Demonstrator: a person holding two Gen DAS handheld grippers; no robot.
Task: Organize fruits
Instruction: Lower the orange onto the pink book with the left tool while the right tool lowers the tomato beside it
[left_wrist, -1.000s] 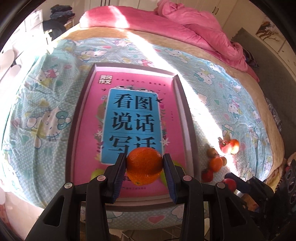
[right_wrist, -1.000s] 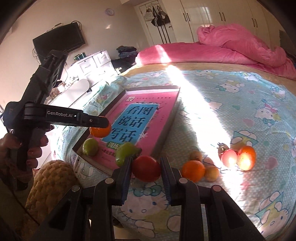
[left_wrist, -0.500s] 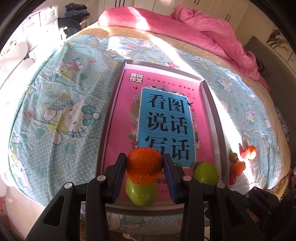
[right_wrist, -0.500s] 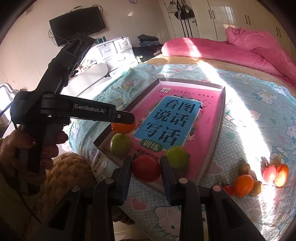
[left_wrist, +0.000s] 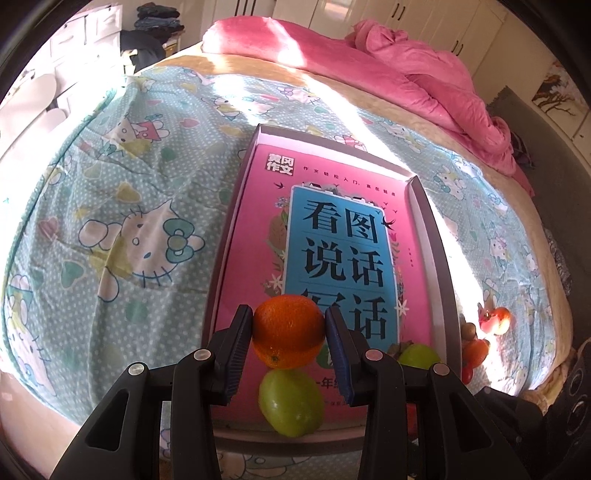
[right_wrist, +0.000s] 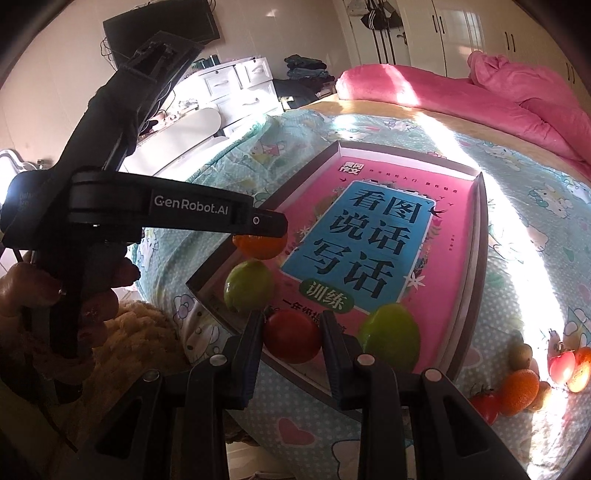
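My left gripper (left_wrist: 289, 336) is shut on an orange (left_wrist: 288, 331), held above the near end of a pink box lid (left_wrist: 255, 206) with a blue panel of Chinese characters. Below the orange, a green fruit (left_wrist: 291, 402) lies in the lid's near left corner; a second green fruit (left_wrist: 419, 356) sits to its right. My right gripper (right_wrist: 291, 338) is shut on a red tomato (right_wrist: 291, 336) over the lid's near edge (right_wrist: 469, 325), between the two green fruits (right_wrist: 248, 285) (right_wrist: 392, 334). The left gripper's side and the orange (right_wrist: 260, 246) show in the right wrist view.
The lid rests on a Hello Kitty bedspread (left_wrist: 122, 206). A cluster of loose fruit lies right of the lid: an orange (right_wrist: 520, 386), tomatoes (right_wrist: 484, 406), small brown fruits (right_wrist: 519, 352). A pink duvet (left_wrist: 424, 74) covers the far bed. White drawers (right_wrist: 240, 85) stand at left.
Both grippers have carried their fruit leftward over the lid's near end. The green fruits came into view beneath the orange, and the tomato now sits over the lid's edge.
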